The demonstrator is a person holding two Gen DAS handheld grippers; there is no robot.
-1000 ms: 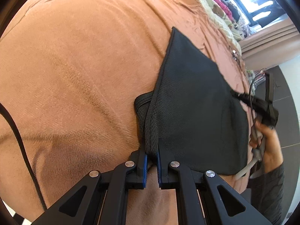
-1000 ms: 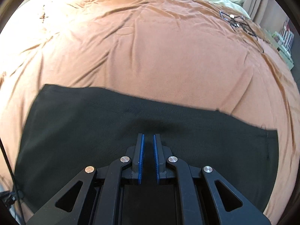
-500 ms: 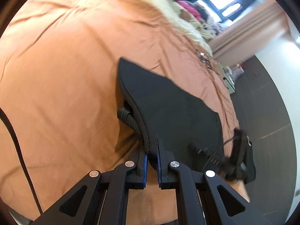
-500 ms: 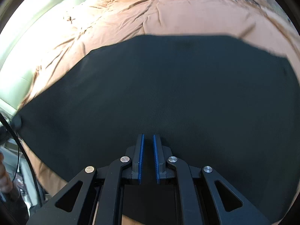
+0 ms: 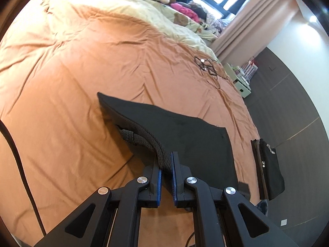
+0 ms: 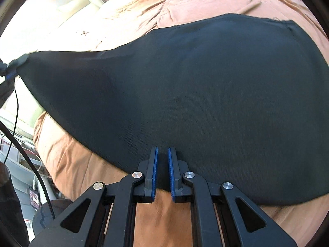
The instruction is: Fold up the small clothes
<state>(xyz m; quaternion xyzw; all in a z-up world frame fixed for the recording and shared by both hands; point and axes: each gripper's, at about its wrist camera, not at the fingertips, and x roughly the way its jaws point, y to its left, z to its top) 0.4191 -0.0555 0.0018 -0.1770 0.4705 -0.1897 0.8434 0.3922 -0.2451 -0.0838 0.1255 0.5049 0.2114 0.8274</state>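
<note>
A black garment (image 5: 185, 131) hangs stretched over the orange bed cover (image 5: 72, 82), one corner lying far out on the cover. My left gripper (image 5: 166, 160) is shut on its thick, rolled waistband edge. In the right wrist view the same black garment (image 6: 195, 82) fills most of the picture as a taut sheet. My right gripper (image 6: 162, 154) is shut on its near edge, with dark fabric between the blue pads. The cloth's far left corner bunches to a point at the picture's left edge, blurred.
A stack of folded dark clothes (image 5: 267, 168) lies at the bed's right edge. Tangled cables (image 5: 207, 68) rest further back on the cover. Cream bedding, plush toys and loose clothes (image 5: 181, 8) lie beyond. Dark floor (image 5: 287, 107) runs along the right; a black cable (image 5: 18, 164) hangs left.
The garment lay mostly flat on the bed; now both grippers hold it raised and taut. The left view has risen and rolled, and the other gripper and hand have left it.
</note>
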